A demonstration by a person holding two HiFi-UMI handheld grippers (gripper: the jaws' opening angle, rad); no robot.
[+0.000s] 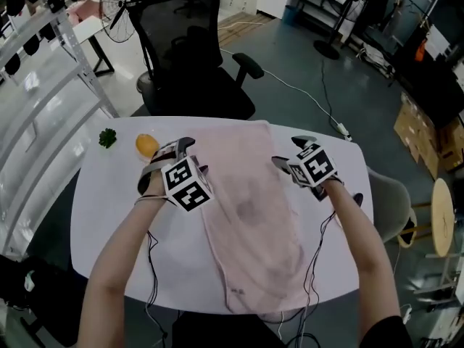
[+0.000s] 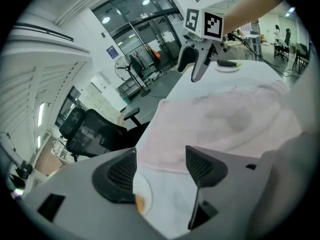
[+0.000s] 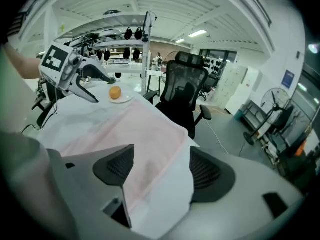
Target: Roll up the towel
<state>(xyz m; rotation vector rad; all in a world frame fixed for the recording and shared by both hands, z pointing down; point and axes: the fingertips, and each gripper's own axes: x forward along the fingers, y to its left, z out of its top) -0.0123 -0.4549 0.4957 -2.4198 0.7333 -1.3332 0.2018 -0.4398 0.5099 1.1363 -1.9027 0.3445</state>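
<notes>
A pink towel (image 1: pixel 250 209) lies spread flat down the middle of the white table (image 1: pixel 109 216), from the far edge to the near edge, where its end hangs over. My left gripper (image 1: pixel 192 154) hovers just off the towel's left edge near the far end. It is open with nothing between its pads. My right gripper (image 1: pixel 290 151) hovers off the towel's right edge, also open and empty. In the left gripper view the towel (image 2: pixel 225 119) lies beyond the open jaws (image 2: pixel 160 154). In the right gripper view the towel's far corner (image 3: pixel 135 129) shows between the open jaws (image 3: pixel 161 154).
An orange (image 1: pixel 146 146) on a small plate and a green sprig (image 1: pixel 107 138) sit on the table left of the towel. A black office chair (image 1: pixel 192 56) stands behind the far edge. A grey chair (image 1: pixel 388 194) is at the right. Cables trail from both grippers.
</notes>
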